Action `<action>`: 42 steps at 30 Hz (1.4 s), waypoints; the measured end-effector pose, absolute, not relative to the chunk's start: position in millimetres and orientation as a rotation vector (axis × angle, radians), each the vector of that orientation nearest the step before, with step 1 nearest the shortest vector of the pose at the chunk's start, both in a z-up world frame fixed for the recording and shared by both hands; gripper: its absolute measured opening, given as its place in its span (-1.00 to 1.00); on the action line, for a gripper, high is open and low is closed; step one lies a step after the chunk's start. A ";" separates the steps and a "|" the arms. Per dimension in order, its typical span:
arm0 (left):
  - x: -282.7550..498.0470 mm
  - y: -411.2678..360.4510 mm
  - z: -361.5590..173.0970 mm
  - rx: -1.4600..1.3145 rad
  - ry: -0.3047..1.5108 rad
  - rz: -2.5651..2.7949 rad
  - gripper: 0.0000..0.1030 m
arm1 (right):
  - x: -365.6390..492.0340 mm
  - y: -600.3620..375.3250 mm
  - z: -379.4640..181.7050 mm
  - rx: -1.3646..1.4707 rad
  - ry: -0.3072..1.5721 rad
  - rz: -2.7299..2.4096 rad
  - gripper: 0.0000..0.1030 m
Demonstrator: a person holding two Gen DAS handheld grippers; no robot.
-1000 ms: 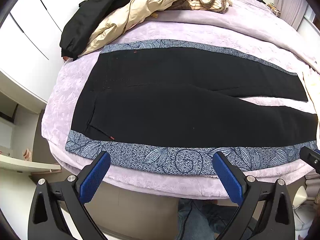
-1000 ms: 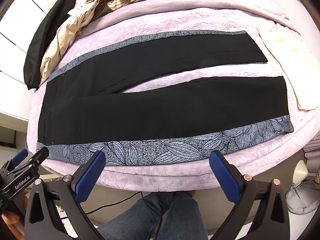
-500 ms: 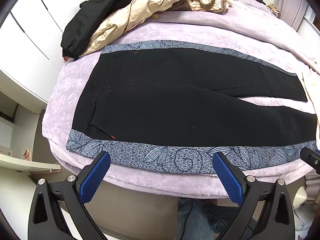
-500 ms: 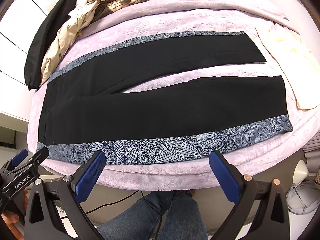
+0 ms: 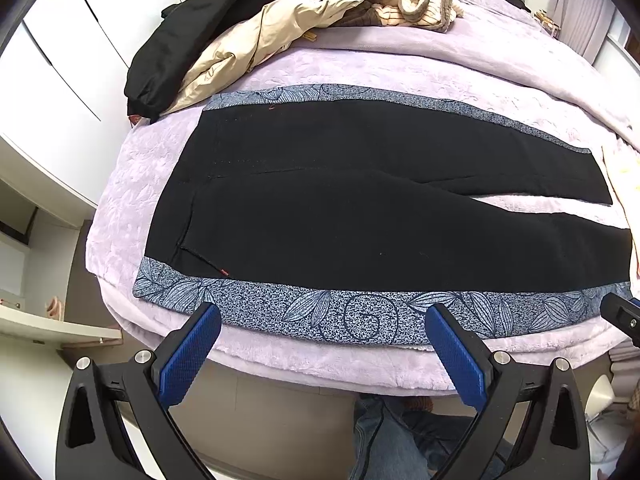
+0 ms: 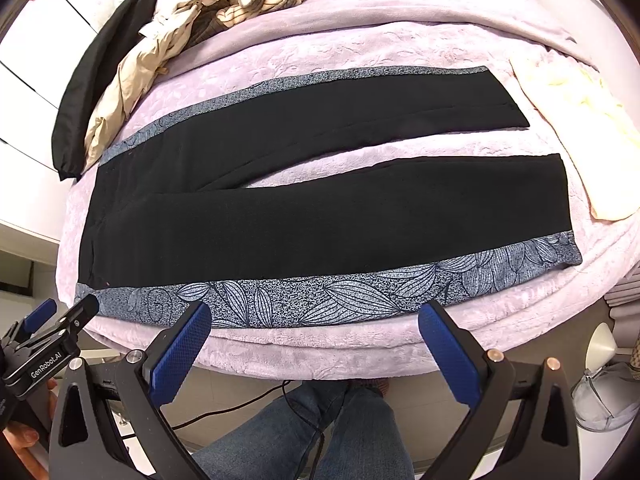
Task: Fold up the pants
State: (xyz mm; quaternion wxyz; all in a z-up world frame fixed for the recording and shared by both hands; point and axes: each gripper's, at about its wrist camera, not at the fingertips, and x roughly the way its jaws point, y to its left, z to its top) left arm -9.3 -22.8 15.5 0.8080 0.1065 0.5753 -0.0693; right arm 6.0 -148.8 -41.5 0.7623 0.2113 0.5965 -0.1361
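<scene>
Pants [image 5: 360, 208] [image 6: 304, 216]: black, blue leaf-patterned side stripes; spread flat and unfolded across the lilac bedspread [image 5: 360, 68] [image 6: 360, 40], waistband to the left, legs parted toward the right.
Left gripper [image 5: 320, 344]: jaws spread wide, empty, poised off the near bed edge by the stripe.
Right gripper [image 6: 312, 340]: likewise spread, empty.
Clothes heap [image 5: 320, 0] [image 6: 208, 4]: beige and black garments, far left.
Cream cloth [image 6: 572, 120]: right of the hems.

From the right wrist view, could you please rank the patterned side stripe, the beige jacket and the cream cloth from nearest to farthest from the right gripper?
1. Patterned side stripe: just ahead of the right gripper.
2. Cream cloth: right side.
3. Beige jacket: far left.
</scene>
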 end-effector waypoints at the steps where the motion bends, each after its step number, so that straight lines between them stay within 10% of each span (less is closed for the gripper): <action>1: -9.6 -23.1 16.0 0.227 1.231 -0.147 0.98 | 5.7 -148.7 -41.2 0.459 1.297 -0.295 1.00; 25: -28.3 79.0 -9.0 0.058 1.336 0.025 0.98 | 9.2 -80.3 -88.3 0.712 1.328 0.159 1.00; 29: -10.3 103.0 -29.9 -0.047 1.336 -0.041 0.66 | 31.3 -39.4 -130.0 0.880 1.343 0.301 0.22; 42: 27.7 138.2 -91.8 -0.183 1.435 -0.251 0.66 | 65.5 -18.9 -189.0 1.172 1.228 0.237 0.21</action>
